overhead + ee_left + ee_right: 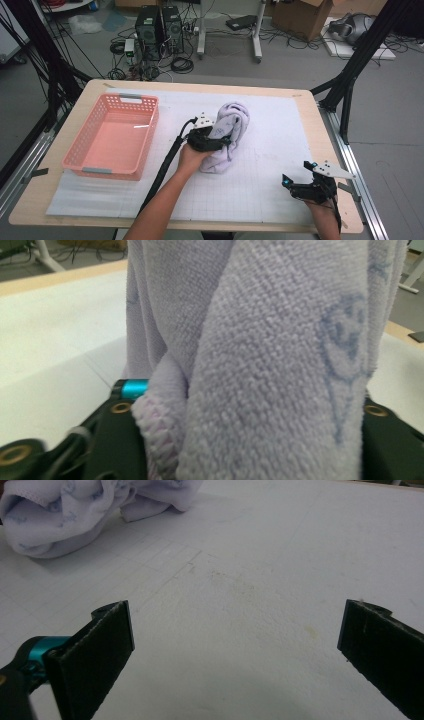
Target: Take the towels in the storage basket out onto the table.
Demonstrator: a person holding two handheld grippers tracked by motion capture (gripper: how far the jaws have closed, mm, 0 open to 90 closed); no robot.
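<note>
The pale wooden bench point(45, 200) carries a white gridded mat point(270, 150), with cables and computer towers on the grey floor beyond. An empty pink plastic basket point(100, 172) stands at its left. The crumpled lilac terry towel point(227, 132) lies mid-mat and hides the left claw's point(220, 137) pads; cloth sits between the jaws, grip unclear. The right claw point(298, 172) gapes wide, empty, near the front right corner.
</note>
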